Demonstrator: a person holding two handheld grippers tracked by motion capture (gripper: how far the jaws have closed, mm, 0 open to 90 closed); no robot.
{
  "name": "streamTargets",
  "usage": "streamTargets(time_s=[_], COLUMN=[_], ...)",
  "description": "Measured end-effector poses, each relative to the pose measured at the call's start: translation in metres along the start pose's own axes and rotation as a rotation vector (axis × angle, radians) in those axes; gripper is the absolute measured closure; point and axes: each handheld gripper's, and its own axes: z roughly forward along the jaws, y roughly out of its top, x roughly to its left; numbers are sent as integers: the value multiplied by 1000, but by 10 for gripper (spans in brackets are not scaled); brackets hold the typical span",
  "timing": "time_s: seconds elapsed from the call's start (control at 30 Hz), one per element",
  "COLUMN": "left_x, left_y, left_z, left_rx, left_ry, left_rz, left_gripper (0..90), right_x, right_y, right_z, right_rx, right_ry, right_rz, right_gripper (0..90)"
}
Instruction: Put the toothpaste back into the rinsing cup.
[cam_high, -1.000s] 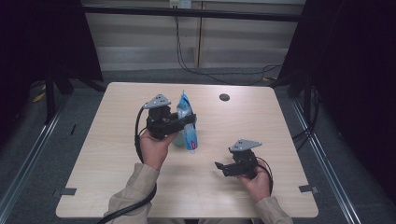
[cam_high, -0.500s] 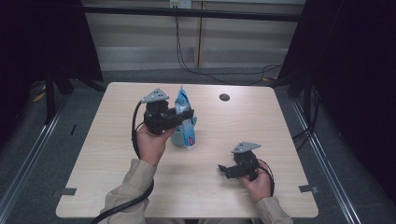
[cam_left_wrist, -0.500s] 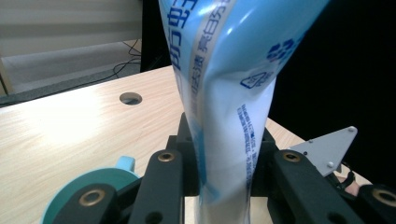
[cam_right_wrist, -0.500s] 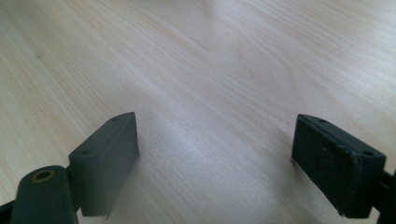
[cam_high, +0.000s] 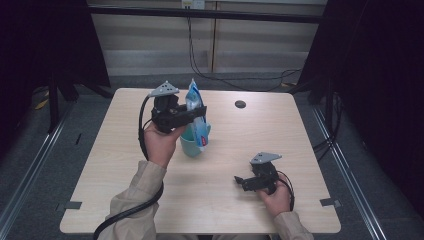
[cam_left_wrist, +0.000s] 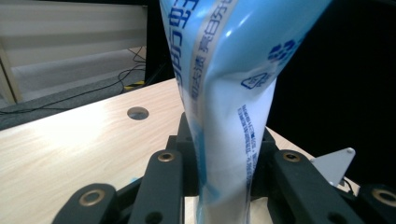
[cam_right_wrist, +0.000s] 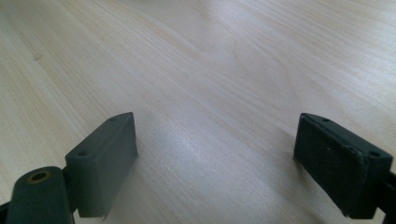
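A blue and white pouch (cam_high: 196, 112) stands upright, pinched at mid-height by my left gripper (cam_high: 200, 113), which is shut on it. In the left gripper view the pouch (cam_left_wrist: 233, 112) rises between the jaws of the left gripper (cam_left_wrist: 224, 172). The pouch's lower end meets a teal cup (cam_high: 189, 146) on the table; I cannot tell whether it is inside the cup. My right gripper (cam_high: 241, 180) rests low near the front right of the table. The right gripper (cam_right_wrist: 215, 154) stands open in its own view, with bare wood between its jaws.
The light wooden table (cam_high: 280, 135) has a small round dark hole (cam_high: 240, 104) at the back, also seen as the hole (cam_left_wrist: 137, 112) past the pouch. Cables trail from both grippers. Dark curtains and metal floor rails flank the table.
My left gripper has lifted the pouch slightly and shifted it left. The right gripper has slid a little toward the table's front edge.
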Motion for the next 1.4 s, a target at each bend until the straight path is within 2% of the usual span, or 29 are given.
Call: streamTargets(time_s=[0.53,0.73,0.97,1.4], left_x=[14,19,28,39], left_y=[10,9,7,5], left_z=[8,12,15,20], left_rx=[-9,-7,-5,-10], left_ry=[41,57,98,133], left_rz=[-9,-16,-12,-27], left_gripper=[733,733,732,732], right_x=[0,0,0,0], right_y=[0,0,0,0], right_z=[0,0,0,0], right_rx=[0,0,0,-2], right_ry=[0,0,0,1], right_rz=[1,1,0,-3], right_gripper=[127,127,127,127])
